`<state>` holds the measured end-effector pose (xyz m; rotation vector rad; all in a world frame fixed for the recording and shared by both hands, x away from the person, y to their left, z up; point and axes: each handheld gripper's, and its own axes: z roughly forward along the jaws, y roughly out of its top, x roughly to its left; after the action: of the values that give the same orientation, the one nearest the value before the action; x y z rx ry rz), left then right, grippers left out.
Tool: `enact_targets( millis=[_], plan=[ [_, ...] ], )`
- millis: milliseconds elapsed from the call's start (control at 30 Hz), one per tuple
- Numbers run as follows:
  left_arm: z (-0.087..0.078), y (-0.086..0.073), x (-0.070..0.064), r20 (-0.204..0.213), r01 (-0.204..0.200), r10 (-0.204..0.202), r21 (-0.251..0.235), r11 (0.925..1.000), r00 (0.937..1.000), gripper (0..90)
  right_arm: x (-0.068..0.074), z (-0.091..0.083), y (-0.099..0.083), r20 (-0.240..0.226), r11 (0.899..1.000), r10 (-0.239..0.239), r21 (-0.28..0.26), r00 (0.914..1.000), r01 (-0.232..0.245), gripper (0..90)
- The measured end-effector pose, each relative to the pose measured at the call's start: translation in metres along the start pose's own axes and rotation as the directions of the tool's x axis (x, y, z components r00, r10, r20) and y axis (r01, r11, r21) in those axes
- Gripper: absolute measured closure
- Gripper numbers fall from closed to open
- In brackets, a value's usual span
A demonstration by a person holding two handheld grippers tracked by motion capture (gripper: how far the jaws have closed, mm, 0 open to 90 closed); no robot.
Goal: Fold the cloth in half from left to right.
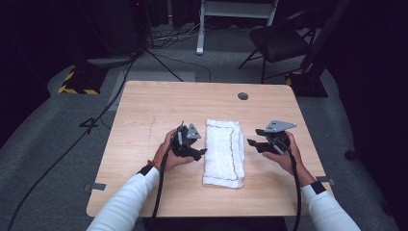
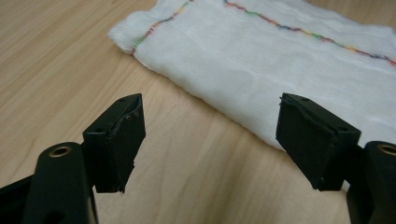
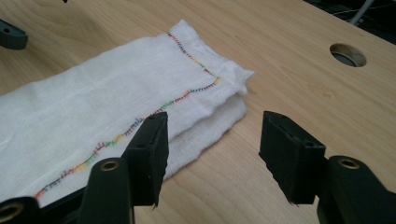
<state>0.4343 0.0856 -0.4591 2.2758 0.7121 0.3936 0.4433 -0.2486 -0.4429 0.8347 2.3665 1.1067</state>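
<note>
A folded white cloth (image 1: 223, 153) with a multicoloured stitched edge lies in the middle of the wooden table (image 1: 144, 110), its long side running front to back. My left gripper (image 1: 199, 153) hovers just left of the cloth, open, with bare wood between its jaws. The left gripper view shows the cloth (image 2: 261, 60) ahead of the left gripper (image 2: 210, 135). My right gripper (image 1: 252, 144) sits just right of the cloth, also open and holding nothing. In the right gripper view the cloth (image 3: 107, 112) lies ahead and left of the right gripper (image 3: 212, 154), its folded layers visible at the corner.
A round cable hole (image 1: 243, 96) is set in the table near its far edge, seen too as the hole (image 3: 348, 54) in the right gripper view. Beyond the table stand a black folding chair (image 1: 279, 41), stand legs and floor cables (image 1: 72, 144).
</note>
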Motion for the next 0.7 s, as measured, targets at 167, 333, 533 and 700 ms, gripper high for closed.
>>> enact_targets(
  millis=[167,333,533,700],
  plan=[
    [0.016,0.010,0.011,-0.010,0.021,-0.021,0.006,0.9998,0.9997,23.7,-0.003,0.019,0.010,0.015,1.000,-0.001,0.017,0.9999,0.001,43.7],
    [0.036,0.022,0.024,-0.018,0.041,-0.040,0.031,0.9987,0.9990,23.7,-0.006,0.043,0.020,0.022,0.999,0.011,0.049,0.9997,-0.012,43.3],
    [0.057,0.030,0.037,-0.041,0.074,-0.073,0.044,0.9963,0.9965,23.7,-0.009,0.063,0.026,0.027,0.998,0.024,0.062,0.9994,-0.025,43.5],
    [0.071,0.032,0.046,-0.037,0.108,-0.106,0.049,0.9930,0.9937,23.0,-0.012,0.076,0.027,0.028,0.996,0.046,0.079,0.9986,-0.048,43.1]
  ],
)
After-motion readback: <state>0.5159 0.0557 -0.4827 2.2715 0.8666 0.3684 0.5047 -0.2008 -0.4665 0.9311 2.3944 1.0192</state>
